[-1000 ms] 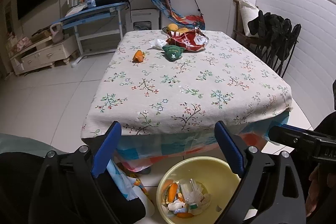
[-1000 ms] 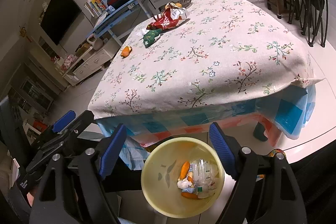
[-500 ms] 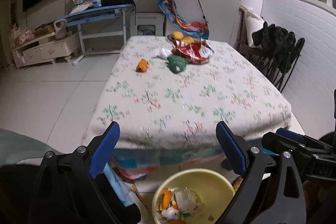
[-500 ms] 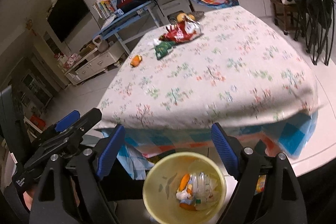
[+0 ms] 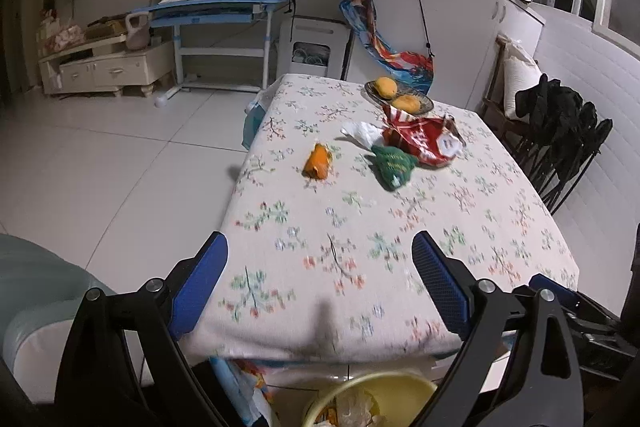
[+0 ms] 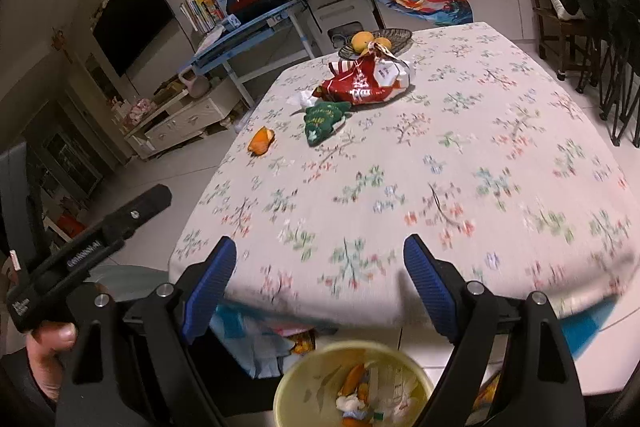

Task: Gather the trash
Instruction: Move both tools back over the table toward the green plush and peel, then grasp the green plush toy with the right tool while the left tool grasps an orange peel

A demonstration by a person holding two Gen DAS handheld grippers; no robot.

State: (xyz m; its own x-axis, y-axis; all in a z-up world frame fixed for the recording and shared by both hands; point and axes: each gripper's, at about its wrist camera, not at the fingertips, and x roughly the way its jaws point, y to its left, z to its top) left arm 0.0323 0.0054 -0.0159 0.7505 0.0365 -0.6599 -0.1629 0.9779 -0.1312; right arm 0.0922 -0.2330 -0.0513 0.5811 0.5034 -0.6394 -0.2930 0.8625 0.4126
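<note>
trash is lying toward the far end of the desk [image 6: 500, 147] on its flowered cloth: an orange peel [image 5: 318, 166] sitting alone nearest the left edge, a crumpled green wrapper [image 5: 392, 163] just right of it, a white tissue [image 5: 360, 131] behind that, and a red and white snack bag [image 6: 366, 81] touching the green wrapper. a dark dish [image 6: 394, 37] holding two yellow fruits [image 5: 385, 86] is standing just behind the bag at the far edge.

a yellow bin [image 6: 352, 383] is sitting on the floor below the near edge of the desk, holding peel, tissue and clear plastic scraps.

left tongs [image 5: 320, 281] are hanging over the near end of the cloth, blue pads standing wide apart, gripping nothing. right tongs [image 6: 318, 277] are hanging over the near edge likewise, jaws having just been opening a little, now wide, with nothing between them. a hand [image 6: 48, 355] is gripping the black handle of the left tongs at the left of the right wrist view.

beyond the desk, a blue table piled with books and a bag is standing by the wall; dark folding chairs [image 5: 568, 147] are leaning at the right.
</note>
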